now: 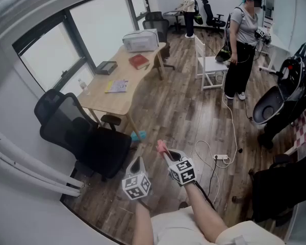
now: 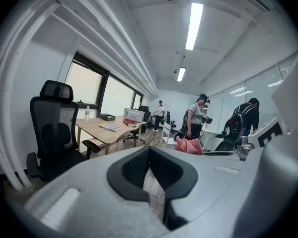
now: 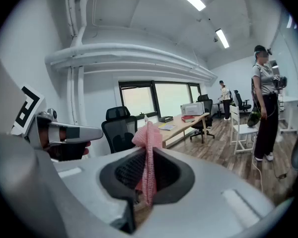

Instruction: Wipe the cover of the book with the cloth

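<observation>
Holding both tongs out in front of us, we see the right gripper (image 3: 148, 155) squeezed tight on the pink cloth (image 3: 148, 135). The cloth sticks up out of its closed jaws. The left gripper (image 2: 150, 155) has its jaws pressed together too, and nothing is caught in them.

Both tongs hang in the air over the wood floor (image 1: 173, 111), off the near end of the wooden table (image 1: 112, 100) and well apart from it. A black chair (image 1: 81, 134) stands at that near end, between us and the table.

The red book (image 1: 139, 61) lies flat on the table, toward its far end, and nothing touches it. Just past the book, at the far end, sits a white box (image 1: 141, 40); we think it may be a printer, but it is too small to be sure. A dark flat thing (image 1: 106, 67) lies on the window side of the table, and a pale booklet (image 1: 117, 86) lies near the middle.

A white chair (image 1: 209, 65) stands across the floor from the table. A person (image 1: 240, 45) stands just beside that chair, on the side away from the table.
</observation>
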The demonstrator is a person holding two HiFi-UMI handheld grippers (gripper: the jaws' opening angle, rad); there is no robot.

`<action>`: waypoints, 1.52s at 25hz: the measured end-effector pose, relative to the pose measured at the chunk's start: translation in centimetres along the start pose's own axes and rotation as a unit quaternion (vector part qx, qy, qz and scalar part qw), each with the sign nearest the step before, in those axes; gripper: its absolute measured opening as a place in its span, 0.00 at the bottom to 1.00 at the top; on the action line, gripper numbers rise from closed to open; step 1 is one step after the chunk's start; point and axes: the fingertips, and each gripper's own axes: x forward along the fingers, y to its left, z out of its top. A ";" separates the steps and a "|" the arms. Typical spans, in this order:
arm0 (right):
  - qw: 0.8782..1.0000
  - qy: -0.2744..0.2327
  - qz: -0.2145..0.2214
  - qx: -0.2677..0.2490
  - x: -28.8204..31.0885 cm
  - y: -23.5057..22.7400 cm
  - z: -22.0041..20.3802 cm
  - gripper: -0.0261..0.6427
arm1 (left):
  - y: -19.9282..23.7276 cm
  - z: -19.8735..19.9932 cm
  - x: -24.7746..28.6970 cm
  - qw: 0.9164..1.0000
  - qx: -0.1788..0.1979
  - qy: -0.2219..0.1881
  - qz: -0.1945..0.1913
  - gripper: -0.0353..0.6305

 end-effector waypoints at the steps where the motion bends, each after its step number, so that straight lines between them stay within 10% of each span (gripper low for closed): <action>1: 1.000 -0.003 0.001 -0.004 0.4 -0.3 0.4 0.08 | 0.0 0.4 0.7 1.000 0.002 -0.004 0.003 0.06; 21: 0.999 -0.012 -0.011 -0.052 6.2 -3.0 4.6 0.09 | 6.0 3.5 4.4 0.995 0.056 -0.016 0.087 0.06; 38: 0.999 0.019 0.011 -0.031 24.3 -10.4 11.7 0.09 | 14.8 11.4 23.6 0.999 0.015 -0.014 0.038 0.06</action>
